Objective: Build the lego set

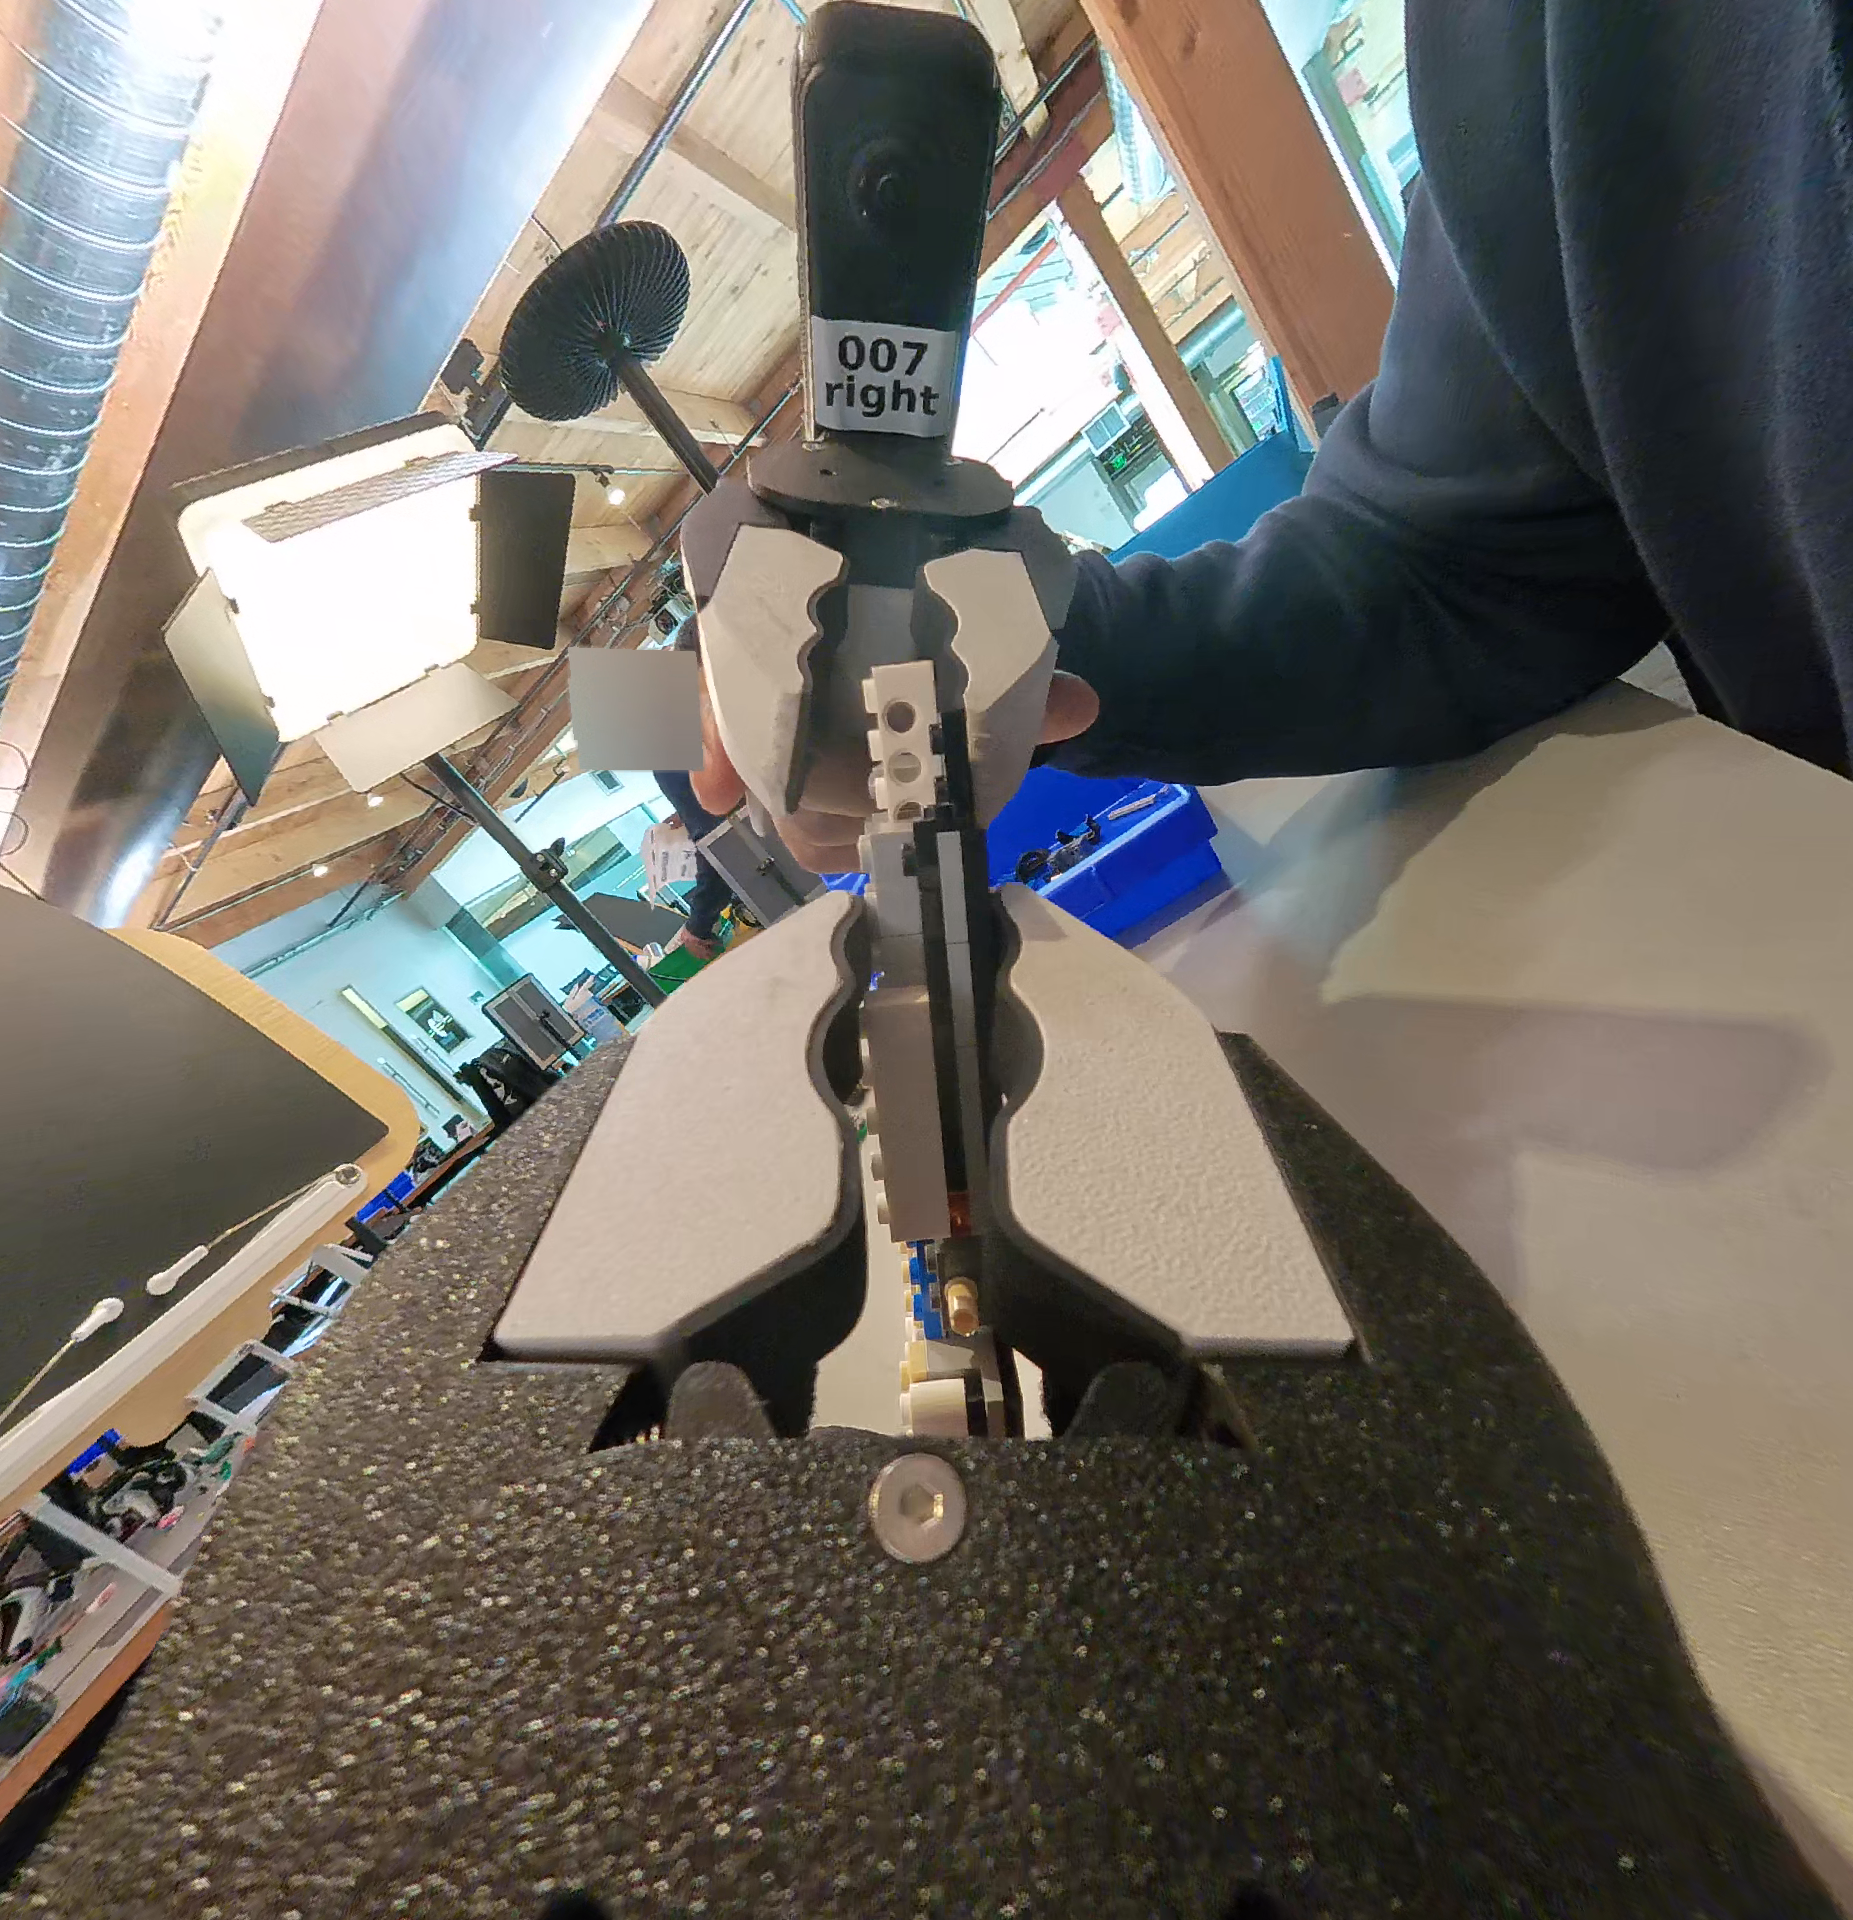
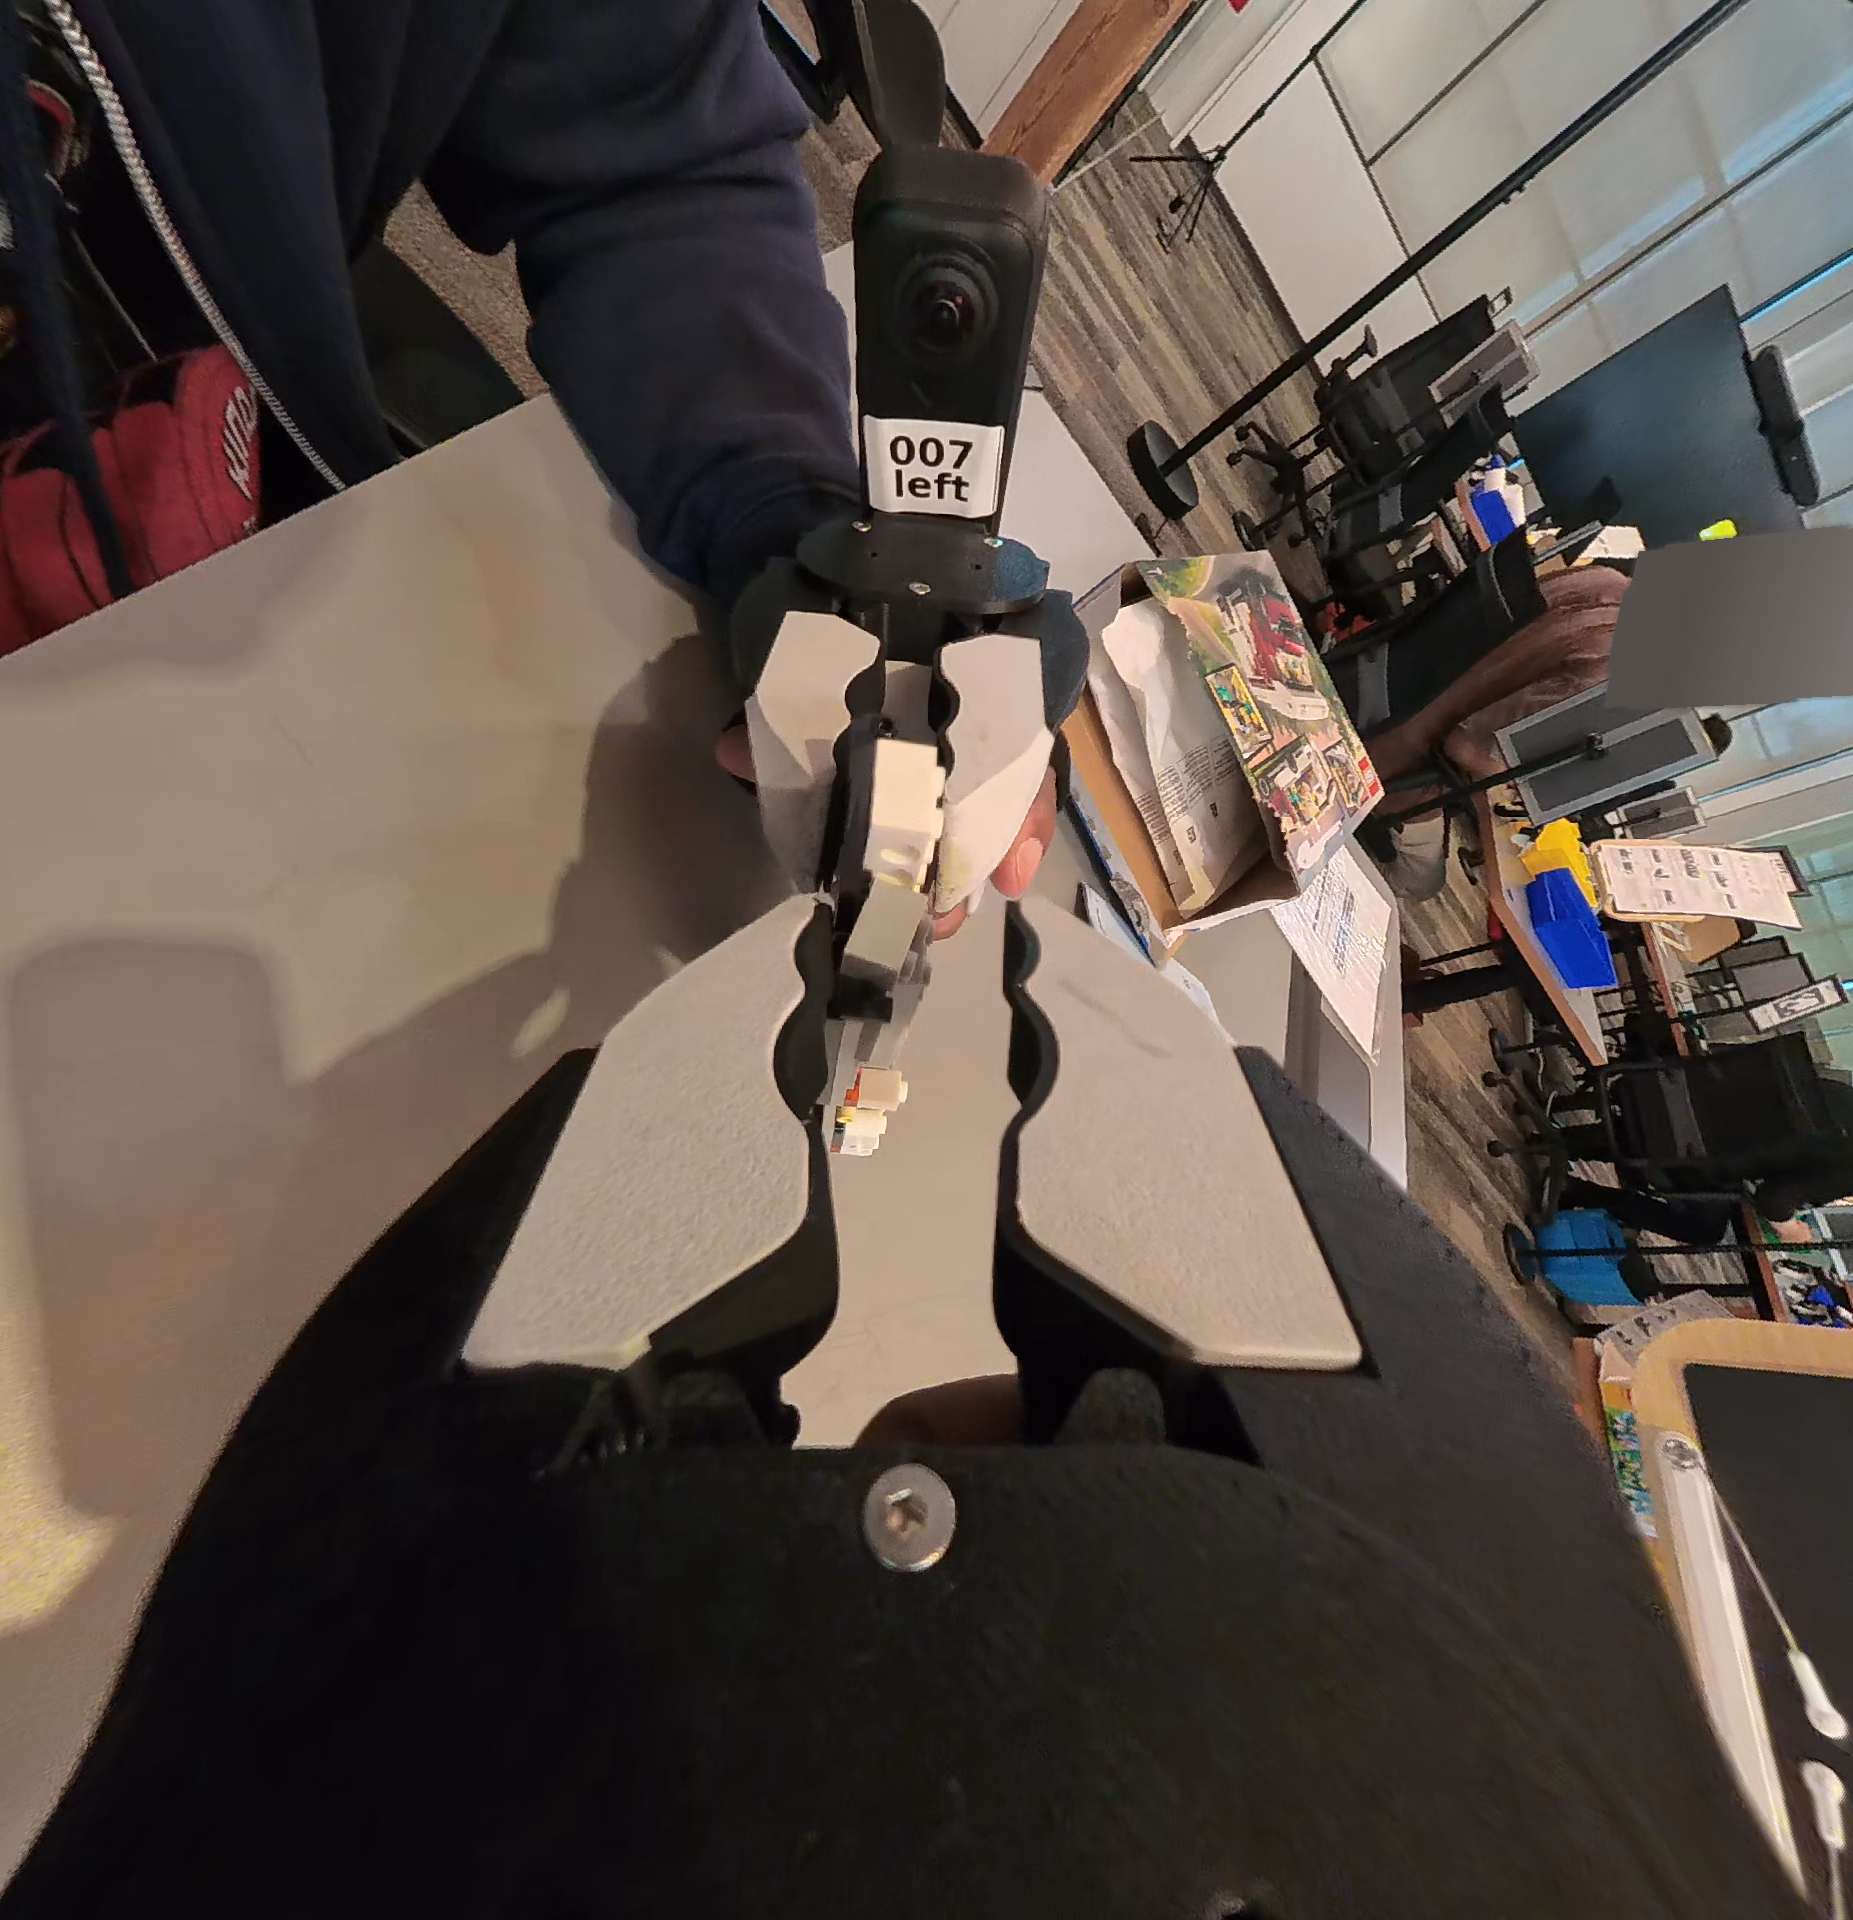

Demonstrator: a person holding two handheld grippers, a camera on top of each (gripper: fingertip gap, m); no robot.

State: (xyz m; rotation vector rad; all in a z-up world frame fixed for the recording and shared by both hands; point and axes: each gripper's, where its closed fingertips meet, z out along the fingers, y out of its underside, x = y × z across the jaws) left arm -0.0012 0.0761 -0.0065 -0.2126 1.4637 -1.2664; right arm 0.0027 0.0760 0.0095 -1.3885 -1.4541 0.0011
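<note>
My left gripper (image 1: pixel 927 904) is shut on a long brick assembly (image 1: pixel 906 1060) of grey, black and white pieces, held above the grey table (image 1: pixel 1524 935). Both its pads press on the assembly's sides. The right gripper (image 1: pixel 896 800) faces it, its jaws spread around the white holed brick (image 1: pixel 901 717) at the assembly's far end. In the right wrist view my right gripper (image 2: pixel 911 914) is open. The assembly (image 2: pixel 880 945) leans near its left finger (image 2: pixel 693 1091), with a clear gap to the right finger (image 2: pixel 1130 1091). The left gripper (image 2: pixel 891 862) shows opposite, clamped on the white end (image 2: pixel 906 800).
A person's dark sleeves (image 1: pixel 1421 582) reach to both grippers. A blue bin (image 1: pixel 1130 852) stands on the table's far side. An open cardboard box (image 2: pixel 1244 727) and papers (image 2: pixel 1327 935) lie at the table's edge. A studio light (image 1: pixel 350 582) and a black wood-framed board (image 1: pixel 122 1091) stand at left. My two grippers' fingertips are within a few centimetres of each other.
</note>
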